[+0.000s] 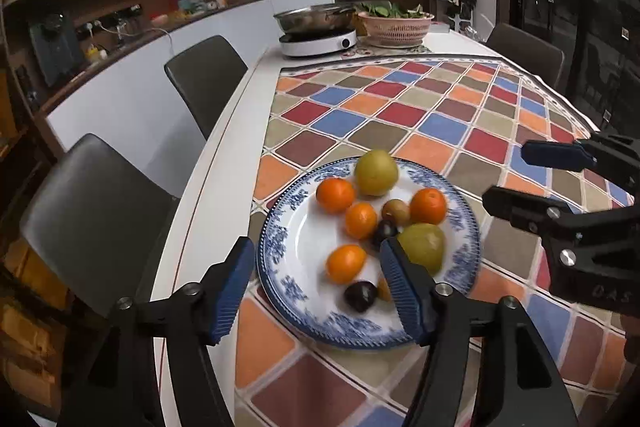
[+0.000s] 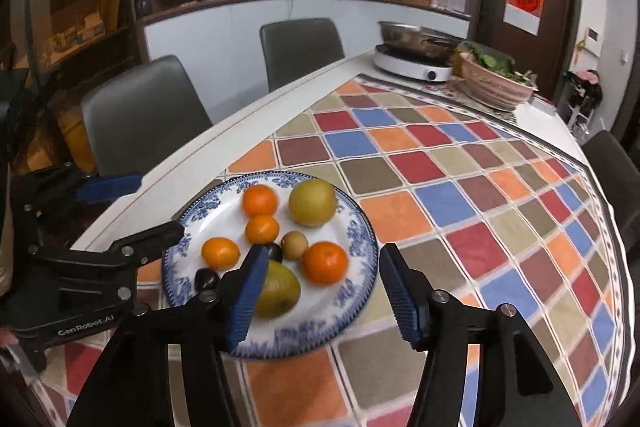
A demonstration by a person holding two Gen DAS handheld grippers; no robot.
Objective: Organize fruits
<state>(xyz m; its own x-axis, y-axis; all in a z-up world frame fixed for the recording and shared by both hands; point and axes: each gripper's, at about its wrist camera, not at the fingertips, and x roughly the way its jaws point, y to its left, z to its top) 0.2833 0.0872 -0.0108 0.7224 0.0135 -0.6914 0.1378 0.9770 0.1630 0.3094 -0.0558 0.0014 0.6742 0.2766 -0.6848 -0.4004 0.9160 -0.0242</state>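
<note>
- Two grey chairs (image 2: 144, 115) stand on the left, along the far side of the desk (image 2: 256, 107).
- The left claw (image 1: 316, 291) is open, with nothing between its blue pads. It hangs over the near left edge of the plate.
- The blue and white plate (image 2: 362, 239) sits on a cloth of many colours (image 2: 480, 187), near the left edge of the desk.
- All the fruit lies on the plate: orange ones (image 2: 260, 201), two yellow-green pears (image 2: 312, 203), a small brown kiwi (image 2: 295, 245) and dark plums (image 2: 207, 279).
- One pear is at the far side of the plate. The other pear (image 1: 424, 247) is at the near side, partly behind a claw pad.
- The right claw (image 2: 324, 291) is open too and holds nothing. It hangs over the near right part of the plate.
- Far away on the right stand a metal pot (image 1: 316, 17) on a white cooker (image 1: 318, 43) and a pink basket (image 1: 394, 27) of green leaves.
</note>
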